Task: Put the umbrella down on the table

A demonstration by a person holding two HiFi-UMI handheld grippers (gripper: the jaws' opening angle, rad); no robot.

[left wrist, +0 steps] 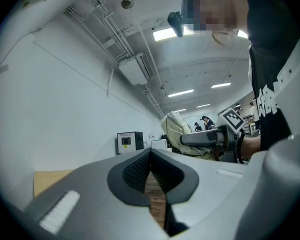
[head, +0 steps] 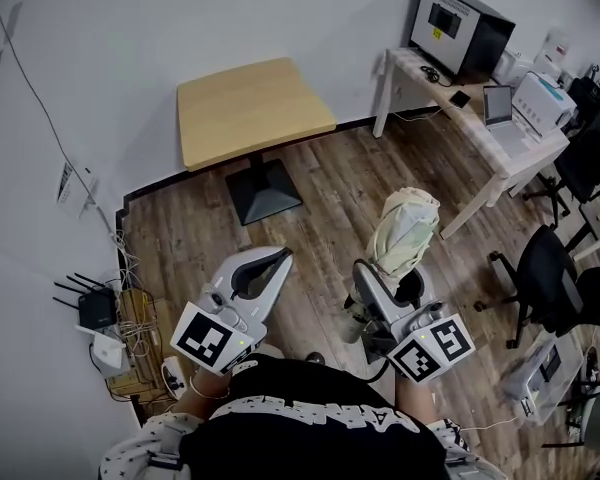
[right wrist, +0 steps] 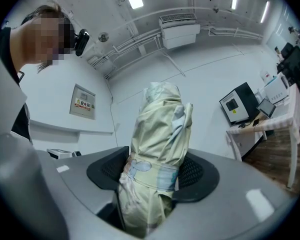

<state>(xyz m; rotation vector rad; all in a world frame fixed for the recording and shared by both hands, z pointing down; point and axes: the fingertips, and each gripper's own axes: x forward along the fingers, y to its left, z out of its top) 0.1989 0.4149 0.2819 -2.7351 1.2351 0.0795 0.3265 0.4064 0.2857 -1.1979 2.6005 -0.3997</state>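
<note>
Head view: the right tongs (head: 378,273) are clamped on the folded umbrella (head: 406,230), a pale cream bundle that rises out of the jaws over the wooden floor (head: 320,183). The umbrella is carried in the air, well apart from the wood-topped surface (head: 250,108), whose near edge lies beyond both tongs, against the wall.

Right gripper view: the two dark pads press the umbrella (right wrist: 157,144) from either side just at its wrap strap (a band with a faint printed pattern).

Left gripper view: the left tongs (left wrist: 150,160) are closed and hold nothing; the pads meet at the tips, with only a thin slit of floor showing below. In the head view the left tongs (head: 278,260) point toward the surface.
</note>
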